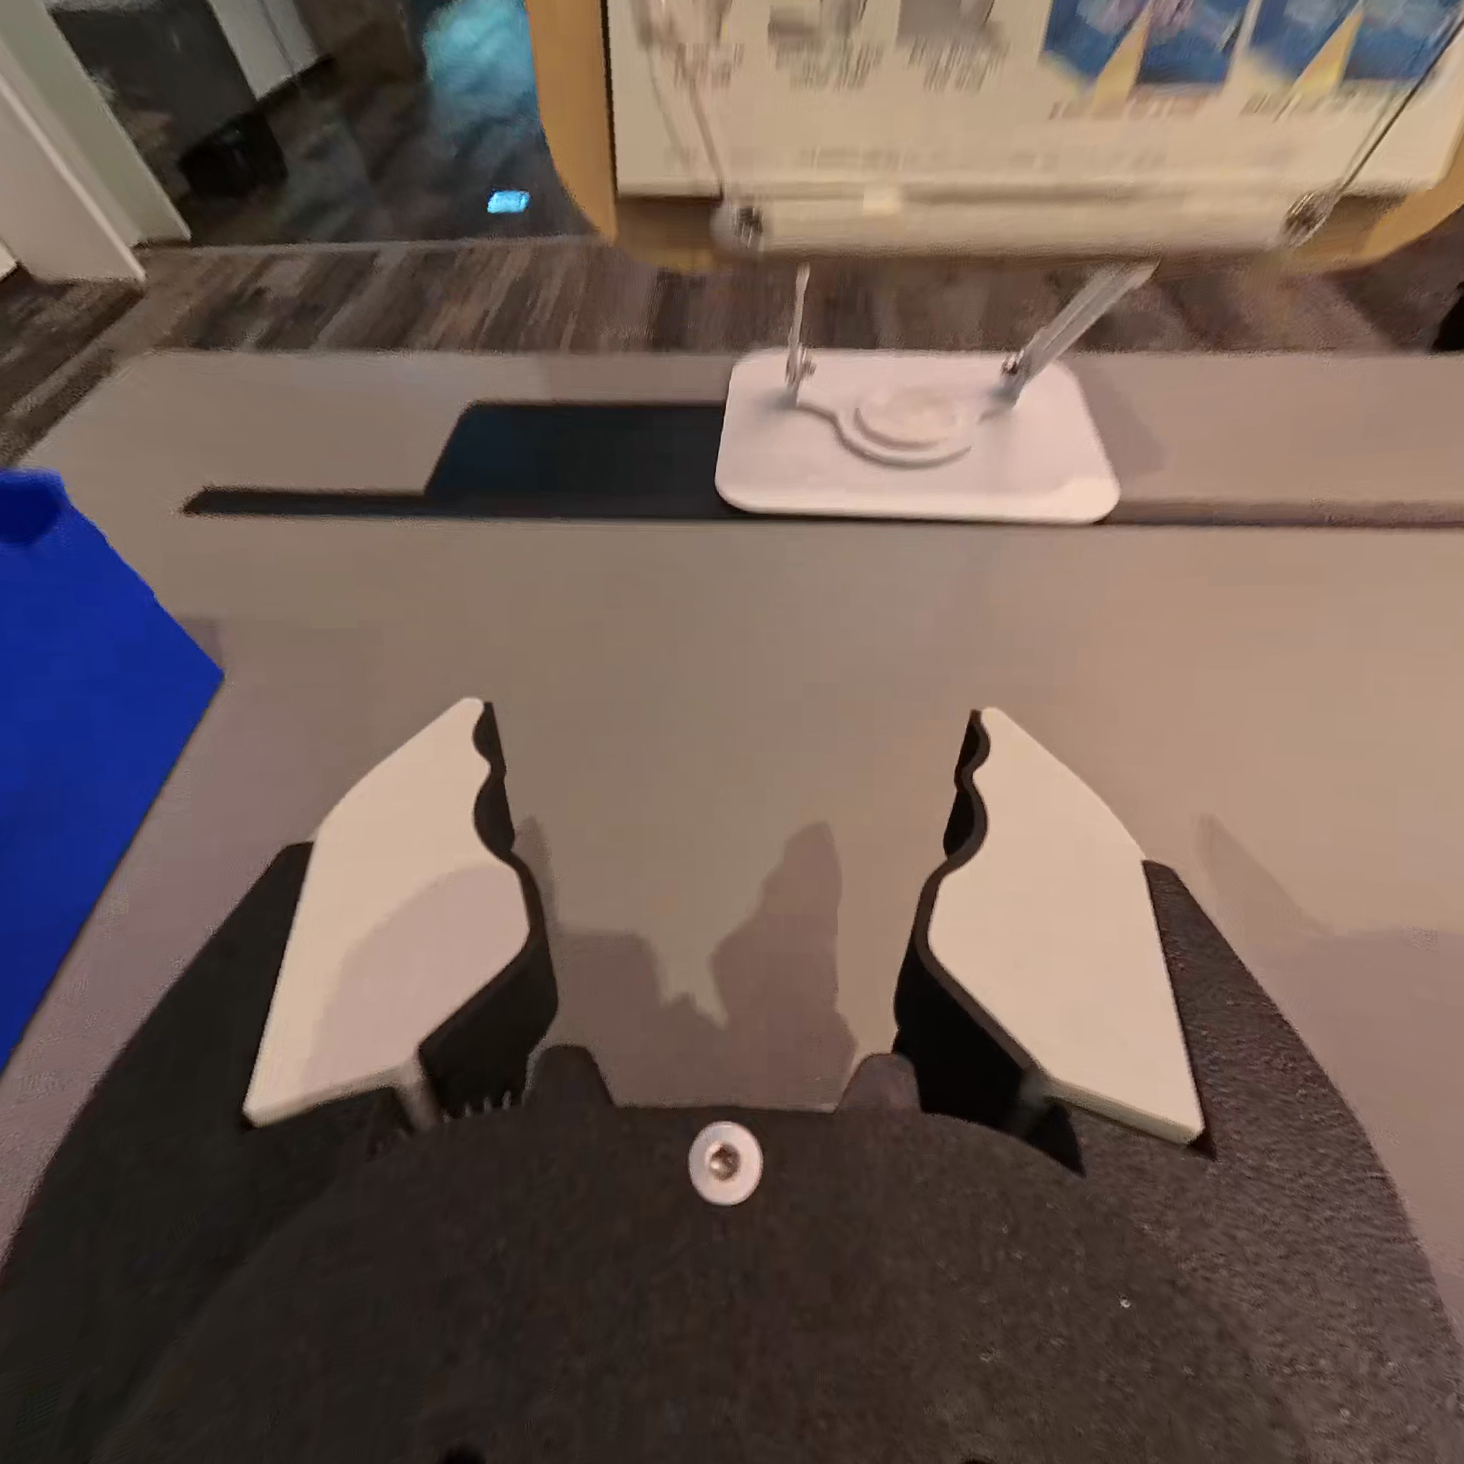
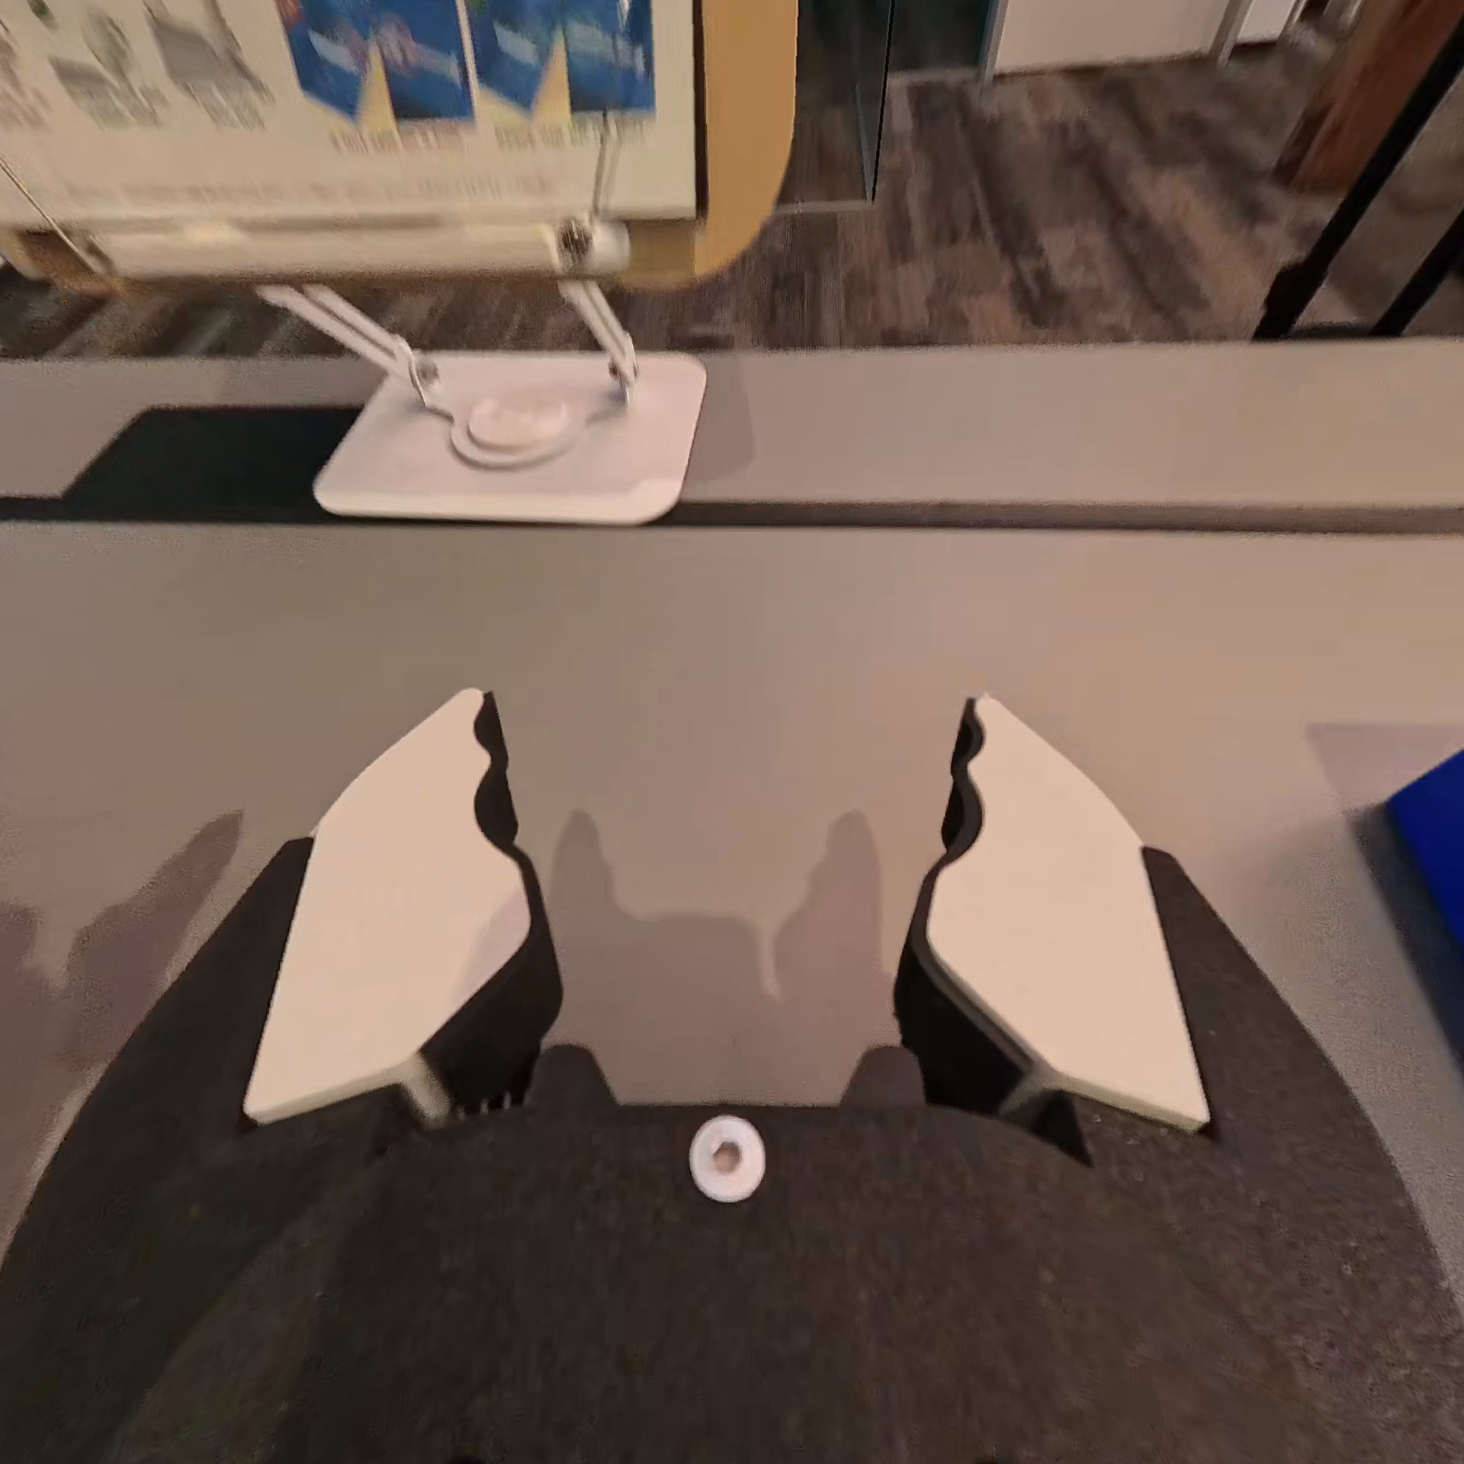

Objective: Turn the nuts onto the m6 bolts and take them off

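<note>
No nuts or bolts show in either view. My left gripper (image 1: 729, 713) is open and empty above the bare grey table (image 1: 713, 618), its white fingers (image 1: 412, 895) spread wide. My right gripper (image 2: 727, 705) is also open and empty above the same grey table (image 2: 792, 618). A blue object (image 1: 79, 713) lies at the left edge of the left wrist view, to the left of the left gripper. A blue object (image 2: 1434, 848) shows at the right edge of the right wrist view, to the right of the right gripper. Both views are blurred.
A white stand base (image 1: 919, 444) sits at the back of the table and holds up a printed sheet (image 1: 990, 95); it also shows in the right wrist view (image 2: 515, 451). A dark groove (image 1: 554, 467) runs across the table. Beyond the far edge is dark wood-patterned floor (image 2: 1030, 261). My left tips are roughly 20 cm from the blue object (image 1: 79, 713).
</note>
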### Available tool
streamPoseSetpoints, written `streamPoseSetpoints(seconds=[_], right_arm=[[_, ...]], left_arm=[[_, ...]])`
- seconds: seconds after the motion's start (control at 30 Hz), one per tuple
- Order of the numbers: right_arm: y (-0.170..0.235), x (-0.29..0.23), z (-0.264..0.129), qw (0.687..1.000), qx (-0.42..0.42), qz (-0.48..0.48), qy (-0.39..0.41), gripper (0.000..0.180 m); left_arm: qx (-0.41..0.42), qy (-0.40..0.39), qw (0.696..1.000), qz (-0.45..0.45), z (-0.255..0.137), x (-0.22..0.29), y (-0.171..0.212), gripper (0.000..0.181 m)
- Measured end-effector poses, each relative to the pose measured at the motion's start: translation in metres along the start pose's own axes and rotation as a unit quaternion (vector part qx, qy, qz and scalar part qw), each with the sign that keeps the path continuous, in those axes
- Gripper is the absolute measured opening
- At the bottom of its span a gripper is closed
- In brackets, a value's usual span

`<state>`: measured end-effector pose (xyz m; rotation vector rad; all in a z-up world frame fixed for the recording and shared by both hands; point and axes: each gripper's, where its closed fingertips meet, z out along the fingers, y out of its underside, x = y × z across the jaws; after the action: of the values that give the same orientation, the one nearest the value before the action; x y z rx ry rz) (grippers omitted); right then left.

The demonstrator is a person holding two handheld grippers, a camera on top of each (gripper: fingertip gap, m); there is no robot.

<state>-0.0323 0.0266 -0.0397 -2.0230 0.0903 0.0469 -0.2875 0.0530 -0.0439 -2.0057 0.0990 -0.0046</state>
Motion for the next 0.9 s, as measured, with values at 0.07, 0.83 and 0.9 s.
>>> streamPoseSetpoints(seconds=[0.07,0.83,0.9], right_arm=[[0.023,0.003,0.010,1.000,-0.027,-0.001,0.011,0.110],[0.105,-0.003,0.050,0.989,-0.146,-0.012,0.031,0.137],[0.106,-0.003,0.050,0.988,-0.152,-0.009,0.032,0.138]], left_arm=[[-0.023,-0.012,1.000,-0.003,0.007,-0.004,0.019,0.110],[-0.190,0.032,0.981,-0.014,0.037,0.012,0.110,0.144],[-0.192,0.031,0.981,-0.008,0.038,0.013,0.111,0.145]])
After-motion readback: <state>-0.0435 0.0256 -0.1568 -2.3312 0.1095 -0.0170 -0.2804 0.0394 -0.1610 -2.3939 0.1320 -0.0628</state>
